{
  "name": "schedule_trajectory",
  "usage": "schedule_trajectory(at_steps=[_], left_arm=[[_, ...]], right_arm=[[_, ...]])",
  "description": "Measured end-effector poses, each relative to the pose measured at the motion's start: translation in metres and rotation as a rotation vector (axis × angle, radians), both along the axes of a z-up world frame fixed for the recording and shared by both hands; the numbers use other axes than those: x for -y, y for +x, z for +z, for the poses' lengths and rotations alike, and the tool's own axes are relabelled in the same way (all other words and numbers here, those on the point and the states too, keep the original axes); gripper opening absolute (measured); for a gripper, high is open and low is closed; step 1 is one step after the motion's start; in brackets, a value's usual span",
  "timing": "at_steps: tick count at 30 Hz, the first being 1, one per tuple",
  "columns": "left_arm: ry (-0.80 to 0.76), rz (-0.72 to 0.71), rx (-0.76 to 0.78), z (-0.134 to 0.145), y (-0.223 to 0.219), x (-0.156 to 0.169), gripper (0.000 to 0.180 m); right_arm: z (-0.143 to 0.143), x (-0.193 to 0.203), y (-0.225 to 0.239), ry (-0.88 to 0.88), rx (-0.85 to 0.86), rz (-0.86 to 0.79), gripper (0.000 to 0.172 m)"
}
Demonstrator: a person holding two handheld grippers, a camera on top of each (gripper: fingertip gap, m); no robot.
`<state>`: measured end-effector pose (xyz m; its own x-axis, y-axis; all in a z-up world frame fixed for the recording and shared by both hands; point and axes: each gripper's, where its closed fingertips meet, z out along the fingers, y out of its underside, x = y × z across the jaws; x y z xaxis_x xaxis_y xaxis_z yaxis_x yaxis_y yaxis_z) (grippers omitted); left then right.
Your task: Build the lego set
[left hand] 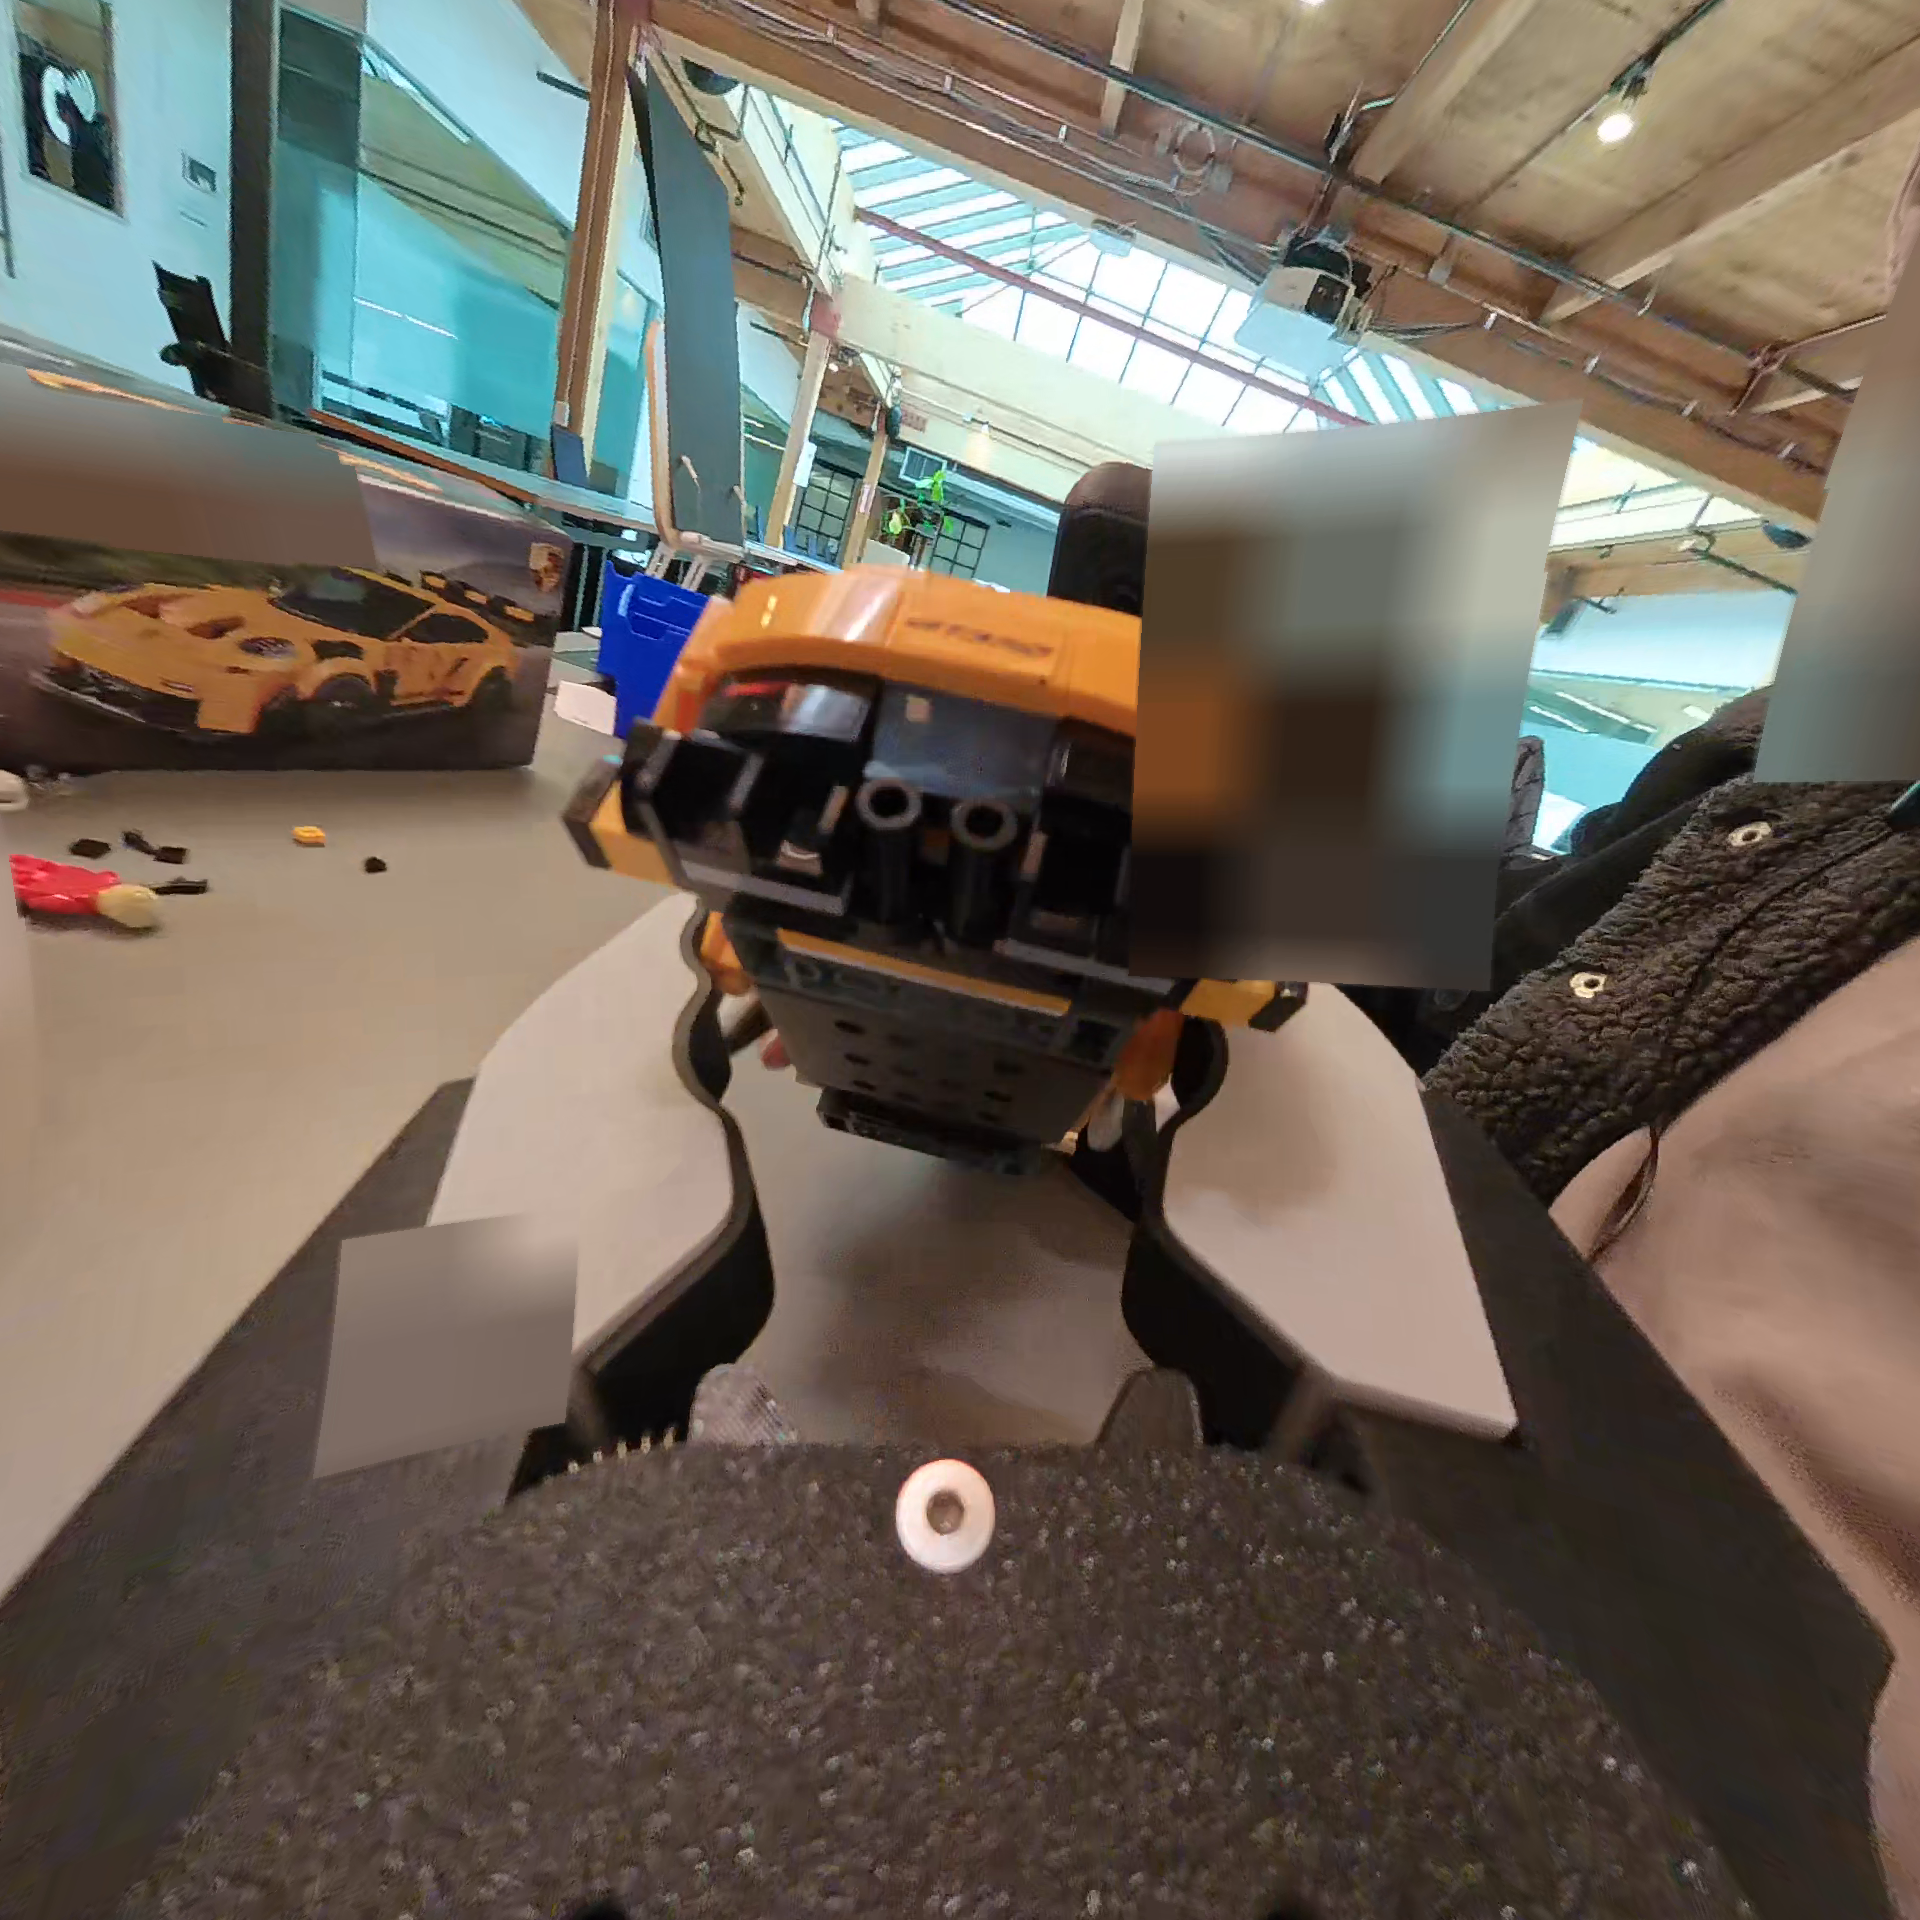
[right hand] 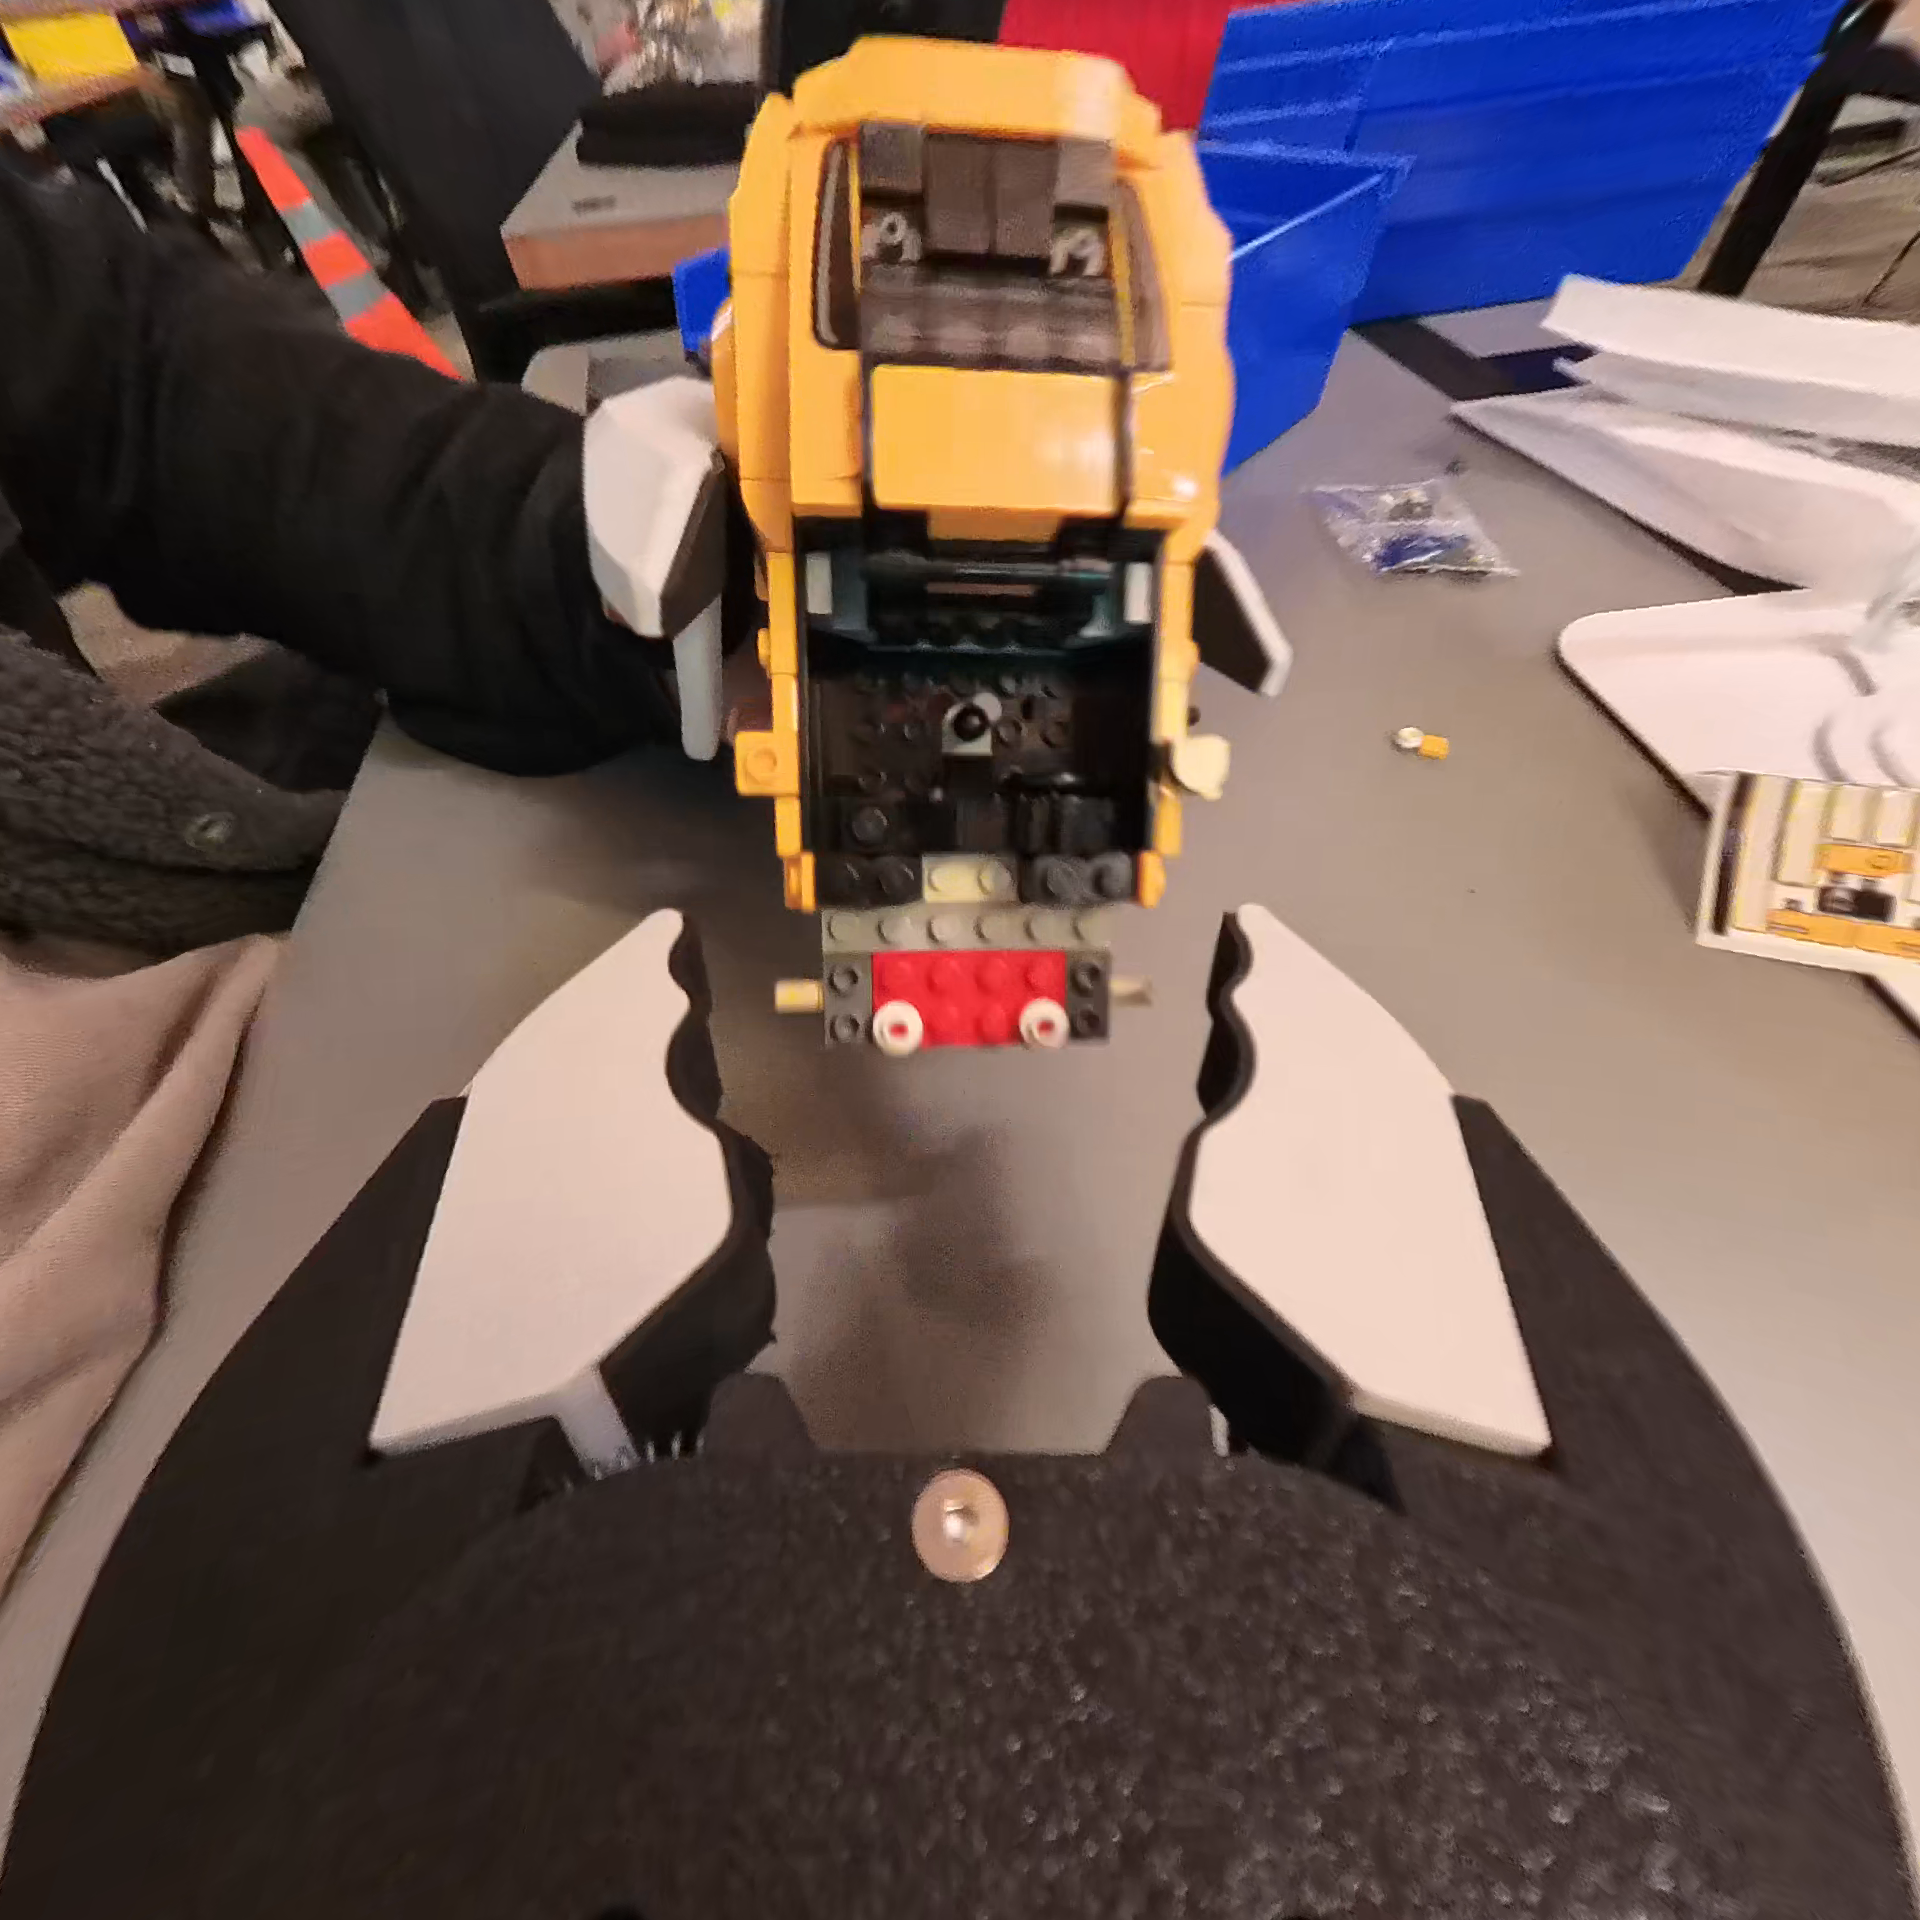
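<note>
Left wrist view, from left to right: a printed box (left hand: 281, 665) picturing a yellow car stands at the far left of the grey table (left hand: 312, 1039), with loose black, yellow and red bricks (left hand: 135, 862) scattered in front of it. In the middle, the left gripper (left hand: 951, 1049) grasps a yellow and black brick-built car (left hand: 914, 790), its two fingers pressed against the sides of the dark underbody, so the car is lifted and tilted with its rear toward the camera. To the right lies a dark fleece garment (left hand: 1683, 966).

Right wrist view, left to right: a black sleeve (right hand: 260, 468) reaches in to the left gripper, whose white fingers (right hand: 649, 509) clamp the car (right hand: 987, 416) at both sides, above the table. The car's open, unfinished end, with a red plate (right hand: 971, 1003), points toward the right gripper (right hand: 961, 997), whose jaws are spread wide on either side of that end without touching it. Farther right lie a small bag of parts (right hand: 1408, 530), a tiny yellow piece (right hand: 1423, 741), white paper (right hand: 1714, 457) and an instruction booklet (right hand: 1818, 873); blue bins (right hand: 1455, 187) stand behind.
</note>
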<state>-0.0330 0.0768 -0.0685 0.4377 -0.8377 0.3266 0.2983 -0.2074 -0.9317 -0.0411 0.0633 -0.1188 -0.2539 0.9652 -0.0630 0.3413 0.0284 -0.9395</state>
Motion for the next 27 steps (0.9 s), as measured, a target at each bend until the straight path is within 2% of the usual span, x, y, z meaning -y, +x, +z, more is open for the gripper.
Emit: schedule_trajectory(at_steps=[1,2,3,6,10,15,18,21,24,27], left_arm=[[-0.009,-0.009,-0.001,-0.002,0.003,0.0,0.085],[-0.016,-0.02,-0.012,-0.005,0.006,0.0,0.085],[-0.012,-0.019,-0.021,-0.008,0.007,0.0,0.085],[-0.045,-0.035,-0.106,-0.017,0.007,0.0,0.085],[-0.071,0.007,-0.36,-0.037,-0.015,0.001,0.098],[-0.022,0.129,-0.507,-0.033,-0.054,0.003,0.088],[-0.047,0.317,-0.641,-0.029,-0.094,-0.007,0.073],[-0.176,0.469,-0.823,-0.044,-0.134,-0.01,0.063],[-0.394,0.441,-1.014,-0.079,-0.152,-0.001,0.057],[-0.517,0.429,-1.156,-0.1,-0.16,0.003,0.04]], right_arm=[[-0.003,0.003,-0.004,0.015,0.013,0.0,0.088],[-0.005,0.002,-0.007,0.038,0.028,-0.014,0.074],[-0.009,0.0,-0.007,0.061,0.057,-0.027,0.068],[-0.014,-0.001,-0.002,0.067,0.12,0.004,0.068],[-0.027,-0.014,0.013,0.142,0.306,0.059,0.068],[-0.069,-0.023,0.023,0.234,0.53,0.116,0.067],[-0.081,-0.014,0.021,0.23,0.556,0.154,0.067],[-0.084,-0.006,0.018,0.248,0.562,0.184,0.068],[-0.084,-0.004,0.017,0.281,0.599,0.21,0.068],[-0.083,-0.006,0.016,0.333,0.595,0.221,0.073]])
